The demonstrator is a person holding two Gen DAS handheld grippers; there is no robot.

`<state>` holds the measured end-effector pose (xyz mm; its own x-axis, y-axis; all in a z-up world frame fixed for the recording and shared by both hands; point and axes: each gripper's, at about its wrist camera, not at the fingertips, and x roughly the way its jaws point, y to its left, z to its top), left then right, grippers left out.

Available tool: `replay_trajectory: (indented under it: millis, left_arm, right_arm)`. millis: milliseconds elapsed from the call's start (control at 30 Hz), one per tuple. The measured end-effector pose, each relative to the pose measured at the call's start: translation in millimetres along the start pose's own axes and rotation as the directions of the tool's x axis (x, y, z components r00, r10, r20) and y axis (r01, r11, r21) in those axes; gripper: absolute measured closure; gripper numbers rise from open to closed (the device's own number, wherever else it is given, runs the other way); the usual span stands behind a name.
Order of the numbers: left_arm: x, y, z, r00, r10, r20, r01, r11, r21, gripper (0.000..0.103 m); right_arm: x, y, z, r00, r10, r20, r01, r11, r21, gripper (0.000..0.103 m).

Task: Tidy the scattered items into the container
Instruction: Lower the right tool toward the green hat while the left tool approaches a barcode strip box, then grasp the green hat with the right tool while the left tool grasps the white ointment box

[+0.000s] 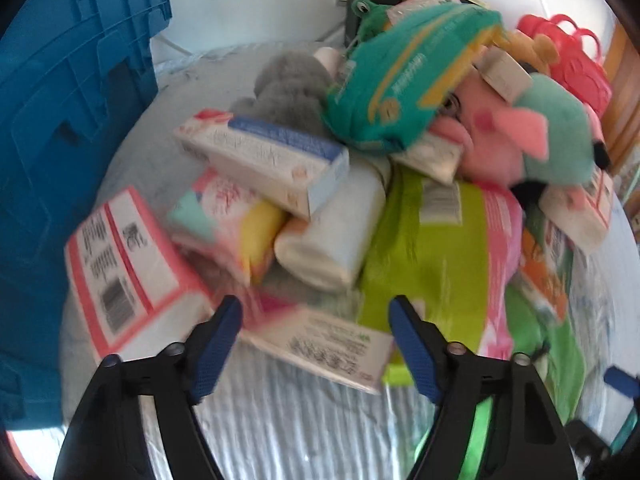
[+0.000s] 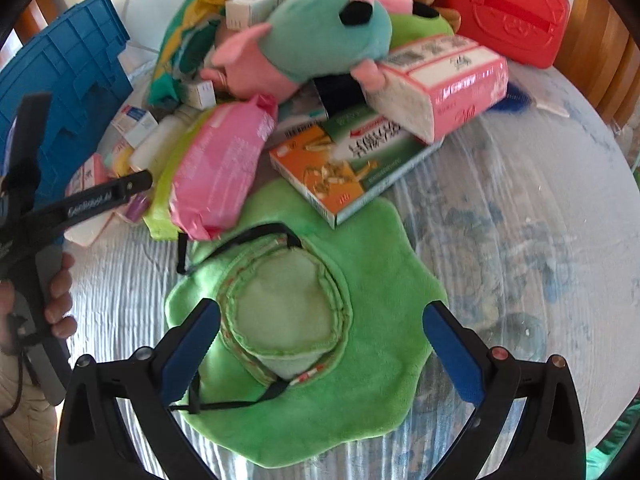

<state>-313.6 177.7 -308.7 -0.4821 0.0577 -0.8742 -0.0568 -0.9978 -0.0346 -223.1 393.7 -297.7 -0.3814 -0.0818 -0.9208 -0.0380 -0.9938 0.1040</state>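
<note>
Green plush first: the floppy green bib (image 2: pixel 320 380) is lying flat on the striped bench cover (image 2: pixel 120 280), apart from the heap, and the right tool (image 2: pixel 322 338) is hovering right above it with its blue pads spread wide either side of the pale round patch, nothing gripped. My guess is it's lining up to pinch that soft centre, since flat cloth gives no edge to grab.

Over on the left, the left tool (image 1: pixel 316 344) is tipping down at the near edge of the pile, jaws partly spread and empty, straddling a thin white leaflet-like pack (image 1: pixel 332 348) beside the pink-edged box (image 1: pixel 128 268).

Everything's heaped loosely, with a teal-and-pink plush (image 2: pixel 320 28) perched on top. The blue crate (image 1: pixel 68 120) is waiting at the far left, touching nothing I can make out.
</note>
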Motion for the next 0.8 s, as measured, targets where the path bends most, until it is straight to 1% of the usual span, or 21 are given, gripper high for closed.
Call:
replay_trajectory:
  millis: [33,100,200,300,367,467,500,600,700,733,800]
  left_arm:
    - [-1.8,1.7,-4.9,1.0,0.005,-0.013,-0.005,1.0,0.005,0.032]
    - [-0.9,5.7,-18.7,0.999,0.017,-0.05,-0.016,1.0,0.027,0.034]
    - [-8.0,13.9,-34.0,0.999,0.031,-0.039,-0.029,0.999,0.034,0.034]
    - [-9.2,18.6,-39.1,0.998,0.039,-0.041,-0.038,0.999,0.035,0.034]
    - [-2.6,18.6,-39.6,0.997,0.055,-0.05,-0.053,0.998,0.039,0.034]
    - [8.6,15.7,-37.2,0.997,0.033,-0.074,-0.031,0.999,0.02,0.034]
    - [9.1,14.2,-35.6,0.997,0.022,-0.072,-0.021,1.0,0.01,0.034]
    - [3.7,7.8,-29.0,0.999,-0.019,-0.05,0.018,1.0,-0.013,0.034]
    - [-8.6,2.6,-19.1,0.998,-0.067,-0.016,0.067,0.997,-0.038,0.03]
    - [-11.9,-0.2,-15.1,0.998,-0.067,0.0,0.067,0.997,-0.039,0.021]
    - [-7.0,-7.7,-8.3,1.0,-0.019,0.003,0.019,1.0,-0.023,0.019]
  right_arm:
    - [1.8,0.2,-1.8,1.0,0.005,-0.008,-0.005,1.0,0.002,0.0]
    - [5.1,2.8,-6.1,0.999,0.018,-0.027,-0.017,1.0,0.003,0.0]
    - [12.0,10.4,-12.6,0.998,0.033,-0.059,-0.034,0.999,-0.005,0.0]
    - [21.8,19.1,-17.0,0.994,0.052,-0.093,-0.053,0.999,-0.003,0.0]
    - [29.4,26.6,-19.3,0.993,0.044,-0.11,-0.046,0.999,-0.019,0.0]
    - [40.7,33.3,-21.2,0.992,0.005,-0.128,-0.009,0.999,-0.036,0.0]
    - [43.6,34.4,-20.8,0.992,-0.011,-0.126,0.006,0.999,-0.04,0.0]
    - [48.1,34.3,-18.8,0.992,-0.018,-0.123,0.013,0.999,-0.041,0.0]
    - [49.2,32.1,-17.9,0.993,-0.02,-0.117,0.015,0.999,-0.038,0.0]
    - [48.2,31.3,-17.8,0.993,-0.014,-0.115,0.01,0.999,-0.034,0.0]
    - [48.4,30.3,-17.8,0.993,-0.01,-0.117,0.006,0.999,-0.036,0.0]
